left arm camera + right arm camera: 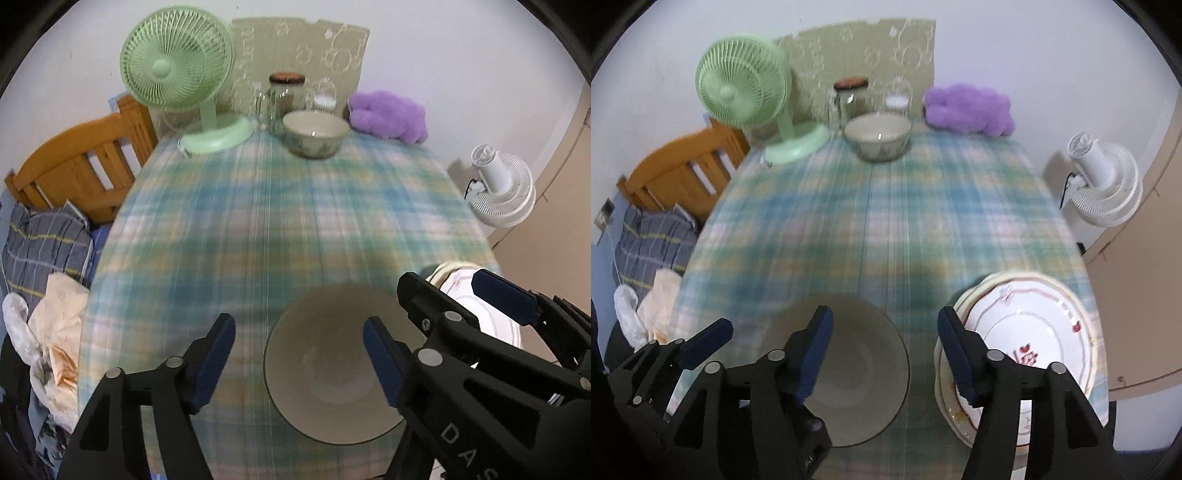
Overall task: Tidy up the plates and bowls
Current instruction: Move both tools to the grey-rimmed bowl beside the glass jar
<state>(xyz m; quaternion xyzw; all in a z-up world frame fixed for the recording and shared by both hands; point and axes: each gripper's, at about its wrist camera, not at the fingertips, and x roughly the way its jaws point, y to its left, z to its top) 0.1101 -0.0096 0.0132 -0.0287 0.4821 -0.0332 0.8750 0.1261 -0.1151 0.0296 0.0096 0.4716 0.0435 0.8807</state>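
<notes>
left hand-held gripper (299,360) spread | right hand-held gripper (884,349) spread | near bowl (332,365) apparently unheld | plates (1034,332) clear only right-wrist

Count: two bowls, one below the grippers (334,373), one far ahead (315,133); one plate stack (1027,347); two fans, green (177,68), white (502,188); one lidded jar (286,94).

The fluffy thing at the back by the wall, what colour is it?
Purple. The fluffy thing shows best in the left wrist view.
</notes>
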